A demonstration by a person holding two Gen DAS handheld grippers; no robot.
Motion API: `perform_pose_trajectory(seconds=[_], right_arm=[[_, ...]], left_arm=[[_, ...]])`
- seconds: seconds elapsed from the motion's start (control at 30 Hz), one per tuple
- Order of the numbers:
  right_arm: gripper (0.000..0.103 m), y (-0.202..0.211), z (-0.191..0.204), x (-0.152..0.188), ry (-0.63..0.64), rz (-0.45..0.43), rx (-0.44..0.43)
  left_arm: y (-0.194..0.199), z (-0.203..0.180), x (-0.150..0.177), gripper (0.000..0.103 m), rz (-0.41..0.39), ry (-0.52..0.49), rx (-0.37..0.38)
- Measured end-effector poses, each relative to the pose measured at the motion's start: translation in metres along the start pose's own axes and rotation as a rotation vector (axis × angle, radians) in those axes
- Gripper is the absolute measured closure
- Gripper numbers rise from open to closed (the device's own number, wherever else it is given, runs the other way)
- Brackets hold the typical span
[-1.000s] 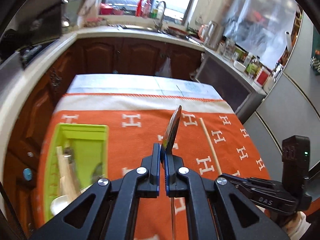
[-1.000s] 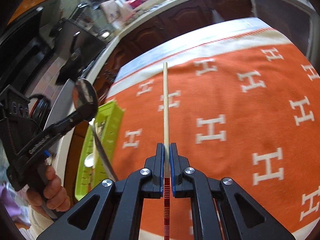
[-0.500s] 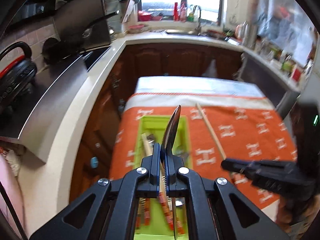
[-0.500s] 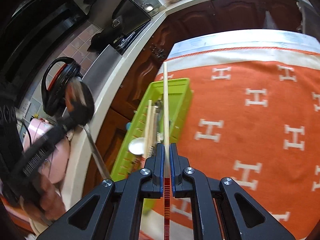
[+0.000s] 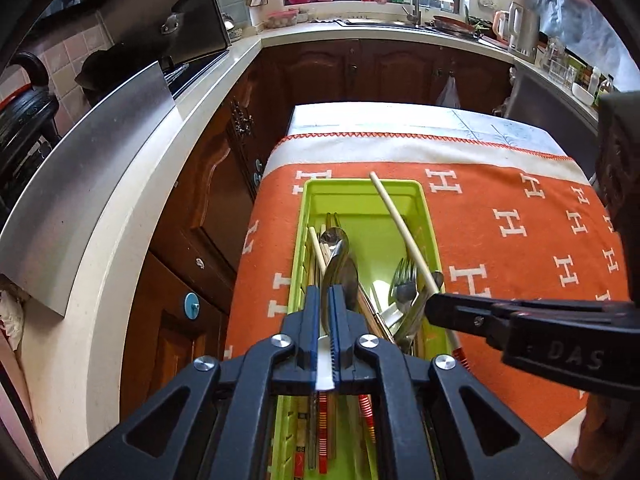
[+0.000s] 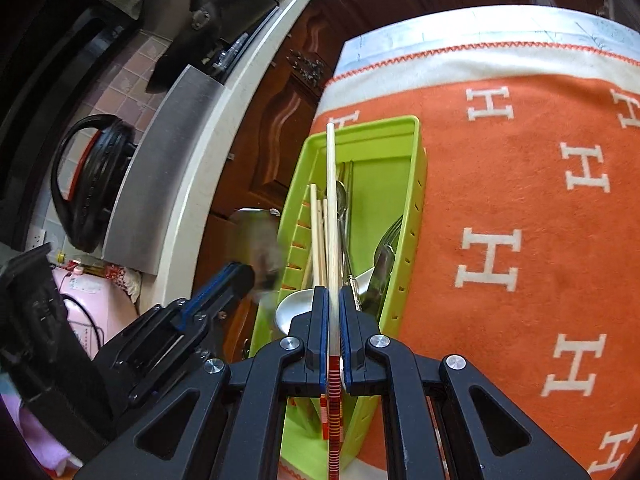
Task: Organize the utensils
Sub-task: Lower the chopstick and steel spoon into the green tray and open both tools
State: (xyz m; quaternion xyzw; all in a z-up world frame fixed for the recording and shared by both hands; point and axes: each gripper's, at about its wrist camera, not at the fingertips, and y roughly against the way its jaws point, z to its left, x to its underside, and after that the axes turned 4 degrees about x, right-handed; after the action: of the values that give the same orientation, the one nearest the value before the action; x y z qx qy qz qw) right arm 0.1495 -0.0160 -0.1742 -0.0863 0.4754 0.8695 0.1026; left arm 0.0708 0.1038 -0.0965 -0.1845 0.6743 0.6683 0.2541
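**Over the green tray: two last utensils arriving, none released yet**

Across the bench (image 5: 520, 184), an orange blanket (image 6: 520, 184) patterned with white letters is covering nearly the whole top, and as far as both views are showing, no loose utensils are lying on it. That suggests the sorting is nearing its end, though the near edge of the bench is hidden behind the tools.

Along the blanket's left edge, the lime-green utensil tray (image 5: 418, 192) is already holding most of the load: forks (image 5: 404, 284), a white spoon (image 6: 290, 308), a steel spoon (image 5: 334, 236) and several chopsticks (image 6: 314, 220) with red-striped handles, all lying lengthwise.

Above the tray, the left tool (image 5: 329, 300) is gripping a metal spoon (image 5: 340, 276), its jaws nearly closed on the handle and the bowl pointing forward over the tray's left half. The right tool (image 6: 332, 300) is pinching a long pale chopstick (image 6: 330, 200) just ahead of its red-striped end, jaws nearly closed, the tip reaching to the tray's far rim. In the left view this chopstick is crossing the tray diagonally.

Neither piece is resting in the tray yet, so what seems to be remaining is lowering each, opening the jaws and letting them settle alongside the others. Whether the chopstick is touching anything below cannot be told.
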Motion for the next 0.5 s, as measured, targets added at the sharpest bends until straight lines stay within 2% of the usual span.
perform_pose_trajectory(seconds=[0.23, 0.3, 0.37, 0.5], right_arm=[[0.094, -0.014, -0.006, -0.005, -0.026, 0.02, 0.018], [0.086, -0.012, -0.007, -0.006, -0.023, 0.018, 0.022], [0.082, -0.009, -0.006, -0.005, -0.011, 0.01, 0.025], [0.082, -0.001, -0.005, -0.002, 0.018, 0.002, 0.041]], left_arm=[[0.003, 0.009, -0.004, 0.074, -0.007, 0.039, -0.011], [0.005, 0.011, -0.005, 0.065, -0.009, 0.049, -0.008], [0.006, 0.011, -0.005, 0.062, -0.011, 0.053, -0.012], [0.01, 0.01, -0.006, 0.061, -0.005, 0.056, -0.01]])
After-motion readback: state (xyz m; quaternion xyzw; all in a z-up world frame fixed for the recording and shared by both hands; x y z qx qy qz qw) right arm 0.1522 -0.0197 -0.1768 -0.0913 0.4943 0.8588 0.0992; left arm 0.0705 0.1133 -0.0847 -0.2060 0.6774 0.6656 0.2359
